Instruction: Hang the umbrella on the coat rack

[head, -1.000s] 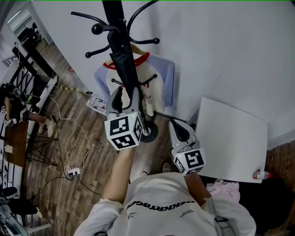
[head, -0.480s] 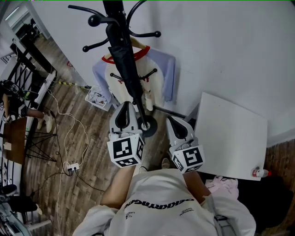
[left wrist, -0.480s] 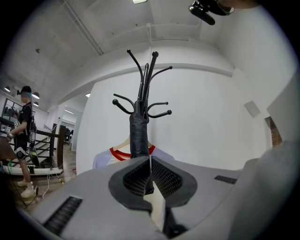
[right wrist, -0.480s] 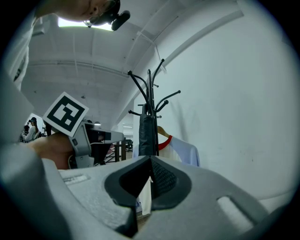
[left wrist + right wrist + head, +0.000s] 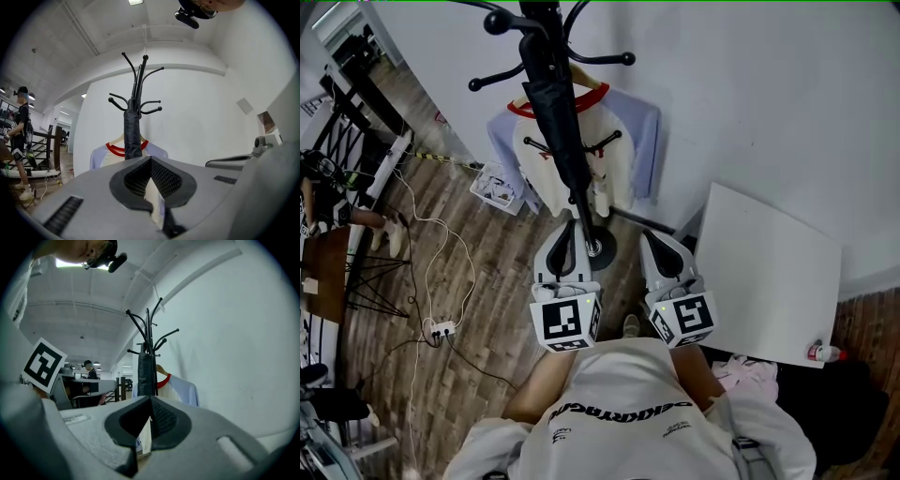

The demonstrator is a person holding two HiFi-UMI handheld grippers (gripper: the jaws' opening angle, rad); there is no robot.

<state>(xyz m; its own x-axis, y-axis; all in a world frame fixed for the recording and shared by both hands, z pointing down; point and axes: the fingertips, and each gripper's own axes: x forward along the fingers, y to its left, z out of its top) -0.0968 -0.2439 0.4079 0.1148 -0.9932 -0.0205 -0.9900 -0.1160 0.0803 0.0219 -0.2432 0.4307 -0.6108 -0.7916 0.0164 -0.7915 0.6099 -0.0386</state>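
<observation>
The left gripper is clenched on nothing: its jaws have just been closing and now meet, with only air and the far wall showing past them. The right gripper is likewise clenched and empty, held level to the right of the left one, both near the person's chest.

The umbrella is on the rack. It is folded, black and narrow, and hangs from an upper hook alongside the pole, its tip pointing down towards the rack's round base. Neither gripper touches it; in the left gripper view it hangs clear on the far side of the jaws. Behind it, against the wall, a shirt with a red collar hangs on a hanger. A white table stands to the right.

By my reading the hanging step is done and the release is finished, since the umbrella carries its own weight from the hook. What remains is small: a look to see that it hangs steady and does not slide off. Should it slip, the left gripper would have to open again and take hold high up, near the handle, to seat it deeper on the hook. Otherwise both grippers can simply come away from the rack.
</observation>
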